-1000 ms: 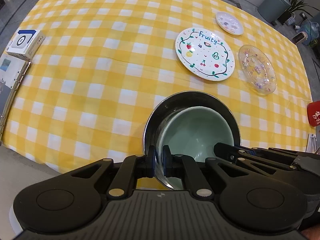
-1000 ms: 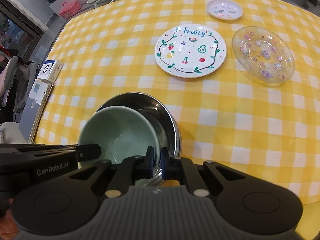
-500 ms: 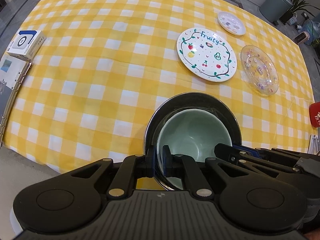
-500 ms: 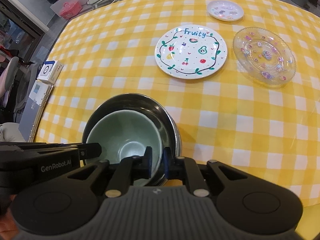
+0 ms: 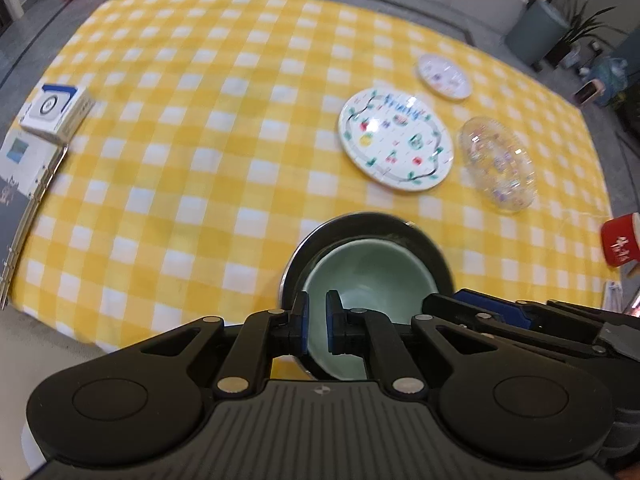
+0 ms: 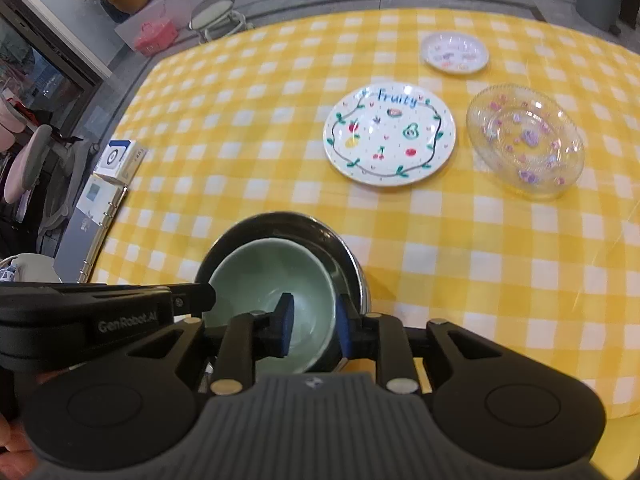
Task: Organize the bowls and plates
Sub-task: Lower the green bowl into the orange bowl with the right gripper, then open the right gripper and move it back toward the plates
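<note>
A pale green bowl (image 5: 370, 276) (image 6: 272, 280) sits inside a steel bowl (image 5: 360, 224) (image 6: 280, 222) near the table's front edge. My left gripper (image 5: 316, 324) has its jaws slightly parted, straddling the left rims of both bowls without clamping. My right gripper (image 6: 314, 322) is open, its jaws either side of the green bowl's right rim. Beyond lie a white "Fruity" plate (image 5: 396, 140) (image 6: 390, 136), a clear glass dish (image 5: 498, 164) (image 6: 526, 140) and a small white plate (image 5: 444, 76) (image 6: 456, 52).
A yellow checked cloth (image 5: 200, 160) (image 6: 480, 260) covers the table. A white box (image 5: 54, 112) (image 6: 120, 160) and a ring binder (image 5: 20, 176) (image 6: 88, 220) lie at the left edge. A red cup (image 5: 622, 240) stands at the right edge.
Both grippers let go of the bowl rims and opened, the right more widely. Both cameras rose and pulled back a little. The green bowl settled into the steel bowl.
</note>
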